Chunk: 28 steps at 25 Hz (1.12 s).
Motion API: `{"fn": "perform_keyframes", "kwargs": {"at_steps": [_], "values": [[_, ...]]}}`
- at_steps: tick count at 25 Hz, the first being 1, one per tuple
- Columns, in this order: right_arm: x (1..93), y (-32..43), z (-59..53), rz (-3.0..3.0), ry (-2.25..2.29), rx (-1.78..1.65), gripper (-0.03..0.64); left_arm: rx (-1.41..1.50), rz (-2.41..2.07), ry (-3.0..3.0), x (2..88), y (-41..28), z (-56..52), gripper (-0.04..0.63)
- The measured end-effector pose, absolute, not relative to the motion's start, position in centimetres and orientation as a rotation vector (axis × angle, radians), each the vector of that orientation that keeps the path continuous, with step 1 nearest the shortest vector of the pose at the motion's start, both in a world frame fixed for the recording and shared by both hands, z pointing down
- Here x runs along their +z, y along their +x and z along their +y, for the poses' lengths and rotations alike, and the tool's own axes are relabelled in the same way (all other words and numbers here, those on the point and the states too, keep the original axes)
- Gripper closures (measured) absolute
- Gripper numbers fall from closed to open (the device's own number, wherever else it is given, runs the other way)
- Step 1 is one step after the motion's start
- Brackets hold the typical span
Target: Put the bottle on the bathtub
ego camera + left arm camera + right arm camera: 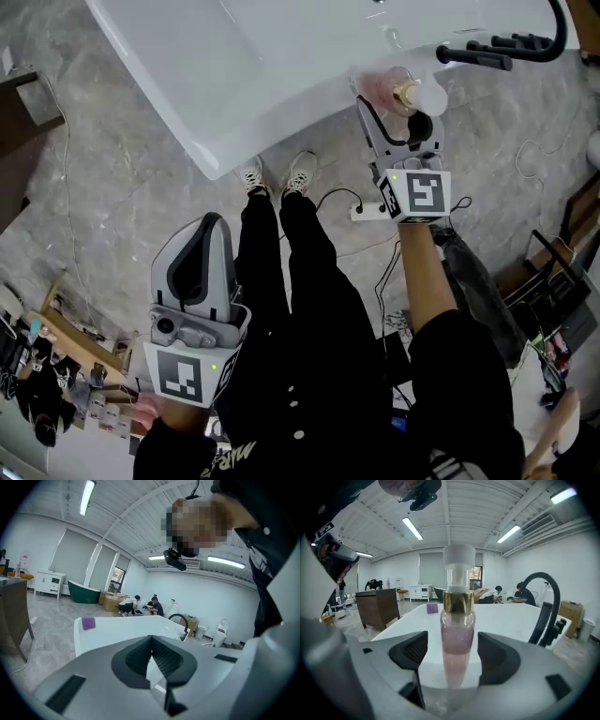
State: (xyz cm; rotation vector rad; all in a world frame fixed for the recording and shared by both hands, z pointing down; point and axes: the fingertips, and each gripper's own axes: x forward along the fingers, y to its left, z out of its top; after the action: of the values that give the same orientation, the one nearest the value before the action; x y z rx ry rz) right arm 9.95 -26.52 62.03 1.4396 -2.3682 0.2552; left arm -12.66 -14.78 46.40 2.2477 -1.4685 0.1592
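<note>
A clear bottle (457,639) of pink liquid, with a gold collar and a white cap, stands upright on the white bathtub's rim (506,616). My right gripper (452,654) is open around it, with a gap between each pad and the bottle. In the head view the bottle (386,84) sits at the bathtub's (281,56) near edge, between the right gripper's (401,111) fingers. My left gripper (208,227) hangs low at the left beside the person's legs, shut and holding nothing; in its own view the left gripper (152,656) has its pads meeting.
A black curved faucet (506,47) stands on the tub rim just right of the bottle. A small purple block (432,608) lies farther along the rim. A dark wooden cabinet (377,606) is at the left. A power strip (370,211) and cables lie on the floor.
</note>
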Motion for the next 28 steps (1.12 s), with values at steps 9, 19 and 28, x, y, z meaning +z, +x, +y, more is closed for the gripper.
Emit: {"fn": "perform_keyframes", "kwargs": {"at_steps": [9,19,28], "values": [[52.5,12.0,-22.4,-2.285,1.567,0.257,0.449,0.114,-1.563,2.292,38.9,-15.0,-14.9,0.586],[36.6,11.2,-20.7,-2.454,1.653,0.242,0.629,0.101,-1.648,2.348,30.7,-17.5,-13.6,0.586],[24.3,10.3,-18.4,-2.633,1.639,0.114,0.623,0.038,-1.759,2.402,24.6,-19.3,-13.6,0.586]]}}
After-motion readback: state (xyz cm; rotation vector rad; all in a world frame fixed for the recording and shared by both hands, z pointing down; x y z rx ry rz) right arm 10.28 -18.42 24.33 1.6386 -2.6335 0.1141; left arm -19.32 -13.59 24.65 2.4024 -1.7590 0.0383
